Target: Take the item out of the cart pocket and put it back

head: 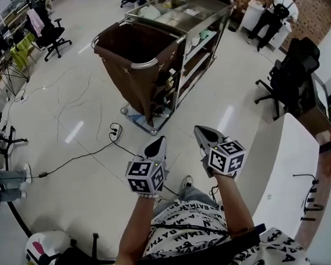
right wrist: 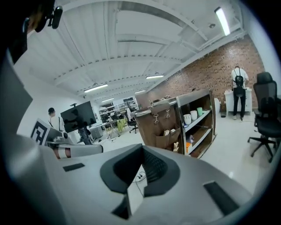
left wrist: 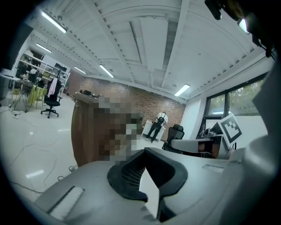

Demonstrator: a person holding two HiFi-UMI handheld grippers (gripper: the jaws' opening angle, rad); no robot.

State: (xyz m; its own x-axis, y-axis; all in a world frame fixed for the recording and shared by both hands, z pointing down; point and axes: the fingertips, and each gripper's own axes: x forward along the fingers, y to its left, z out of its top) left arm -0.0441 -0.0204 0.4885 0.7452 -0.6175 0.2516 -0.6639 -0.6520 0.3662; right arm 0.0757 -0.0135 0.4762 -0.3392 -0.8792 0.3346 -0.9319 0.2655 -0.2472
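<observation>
The cart [head: 150, 52] stands about two steps ahead of me, with a brown bag on its left and metal shelves on its right. Its side pockets [right wrist: 169, 133] show in the right gripper view, with small pale items sticking out. The left gripper view catches the cart's brown side [left wrist: 83, 132], partly under a mosaic patch. My left gripper [head: 157, 144] and right gripper [head: 204, 134] are held side by side at waist height, pointing at the cart and well short of it. Both are shut, with nothing between the jaws of either the left gripper [left wrist: 147, 170] or the right gripper [right wrist: 140, 169].
Cables [head: 94, 149] run over the shiny floor between me and the cart. A white table [head: 284, 173] lies to my right, with a black office chair [head: 287, 75] behind it. Another chair [head: 52, 35] stands far left. A person [head: 273, 15] stands at the back wall. A white helmet [head: 44, 249] lies at lower left.
</observation>
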